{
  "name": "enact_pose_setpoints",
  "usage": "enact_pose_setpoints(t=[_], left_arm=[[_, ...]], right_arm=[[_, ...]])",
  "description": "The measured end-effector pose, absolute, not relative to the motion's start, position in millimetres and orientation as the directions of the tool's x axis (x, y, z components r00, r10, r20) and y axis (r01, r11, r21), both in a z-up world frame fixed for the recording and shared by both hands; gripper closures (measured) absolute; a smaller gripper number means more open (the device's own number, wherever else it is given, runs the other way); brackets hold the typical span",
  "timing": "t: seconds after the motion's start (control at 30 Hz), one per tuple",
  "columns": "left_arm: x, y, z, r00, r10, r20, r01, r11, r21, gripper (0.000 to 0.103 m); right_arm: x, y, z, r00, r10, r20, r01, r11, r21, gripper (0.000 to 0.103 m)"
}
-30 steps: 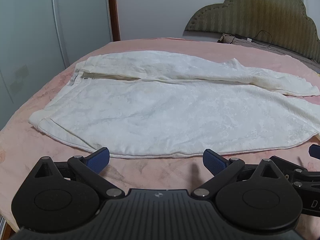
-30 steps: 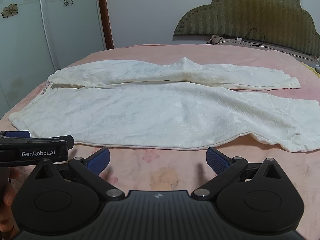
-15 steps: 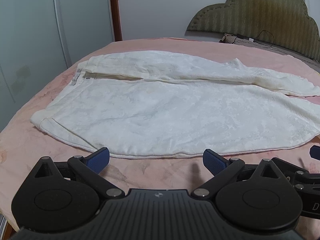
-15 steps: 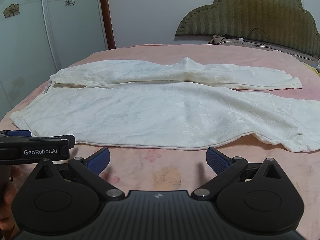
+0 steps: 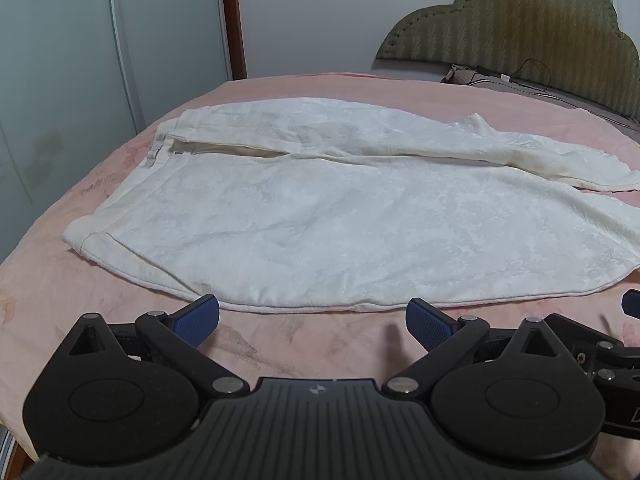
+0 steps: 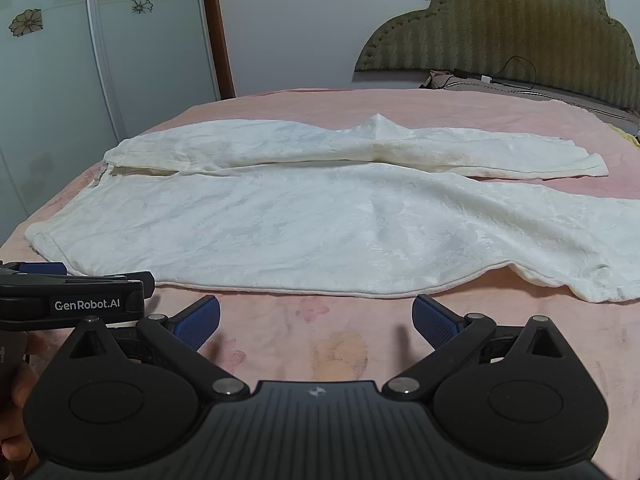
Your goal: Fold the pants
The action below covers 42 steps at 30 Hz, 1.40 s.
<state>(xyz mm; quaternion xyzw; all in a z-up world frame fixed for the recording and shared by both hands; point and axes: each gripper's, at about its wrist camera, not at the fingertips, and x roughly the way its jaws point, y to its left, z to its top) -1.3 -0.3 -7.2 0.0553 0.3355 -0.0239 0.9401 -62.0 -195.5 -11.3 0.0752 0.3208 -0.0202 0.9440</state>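
White pants [image 5: 320, 216] lie spread flat across the pink bed, waistband at the left, both legs running to the right; they also show in the right wrist view [image 6: 320, 224]. My left gripper [image 5: 312, 322] is open and empty, just short of the near hem of the pants. My right gripper [image 6: 316, 320] is open and empty, a little short of the near edge of the lower leg. The left gripper's body [image 6: 76, 300] shows at the left of the right wrist view.
The pink bedspread [image 5: 280, 352] covers the bed. A padded green headboard [image 5: 520, 28] stands at the far right with a cable and small items below it. Wardrobe doors with flower prints [image 6: 60, 80] stand on the left past the bed edge.
Both grippers have edged slightly forward toward the near edge of the pants. The pants have not moved.
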Motion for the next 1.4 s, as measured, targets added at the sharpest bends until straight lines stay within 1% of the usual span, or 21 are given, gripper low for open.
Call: enact_pose_setpoints(t=[0.4,0.53,0.77,1.07,1.17,1.2,1.27,1.33,1.4], left_arm=[[-2,2,-8,0.772,-0.011,-0.636,0.084,0.993,0.085,0.002],[-2,2,-8,0.772,-0.011,-0.636,0.084,0.993,0.085,0.002],[-1,2,-10,0.776,-0.003,-0.631,0.082,0.992,0.095,0.002],[7,-1,-13,0.772,0.005,-0.635,0.09,0.989,0.117,0.002],[9,2,-9,0.789,-0.011,-0.615,0.095,0.99,0.104,0.002],[10,3,-7,0.797,-0.013,-0.604,0.098,0.989,0.107,0.002],[17,3,-2,0.817,-0.01,-0.577,0.101,0.987,0.126,0.002],[29,4,1,0.839,0.003,-0.545,0.093,0.984,0.149,0.002],[45,6,3,0.851,0.033,-0.525,0.067,0.983,0.17,0.002]], right_arm=[[-63,-195,-12,0.795,0.02,-0.606,0.08,0.987,0.138,0.0],[-64,-195,-12,0.802,0.049,-0.595,0.057,0.986,0.159,0.0],[-65,-191,-10,0.814,0.03,-0.581,0.048,0.992,0.119,0.0],[-49,-200,-10,0.802,0.056,-0.594,0.033,0.99,0.138,0.0],[-39,-206,-10,0.794,0.093,-0.601,0.009,0.986,0.165,0.0],[-36,-208,-9,0.799,0.102,-0.592,0.001,0.985,0.171,0.0],[-30,-214,-3,0.837,0.11,-0.536,-0.014,0.984,0.179,0.0],[-26,-220,9,0.894,0.094,-0.438,-0.021,0.986,0.168,0.0],[-17,-222,21,0.932,0.069,-0.355,-0.03,0.993,0.113,0.0]])
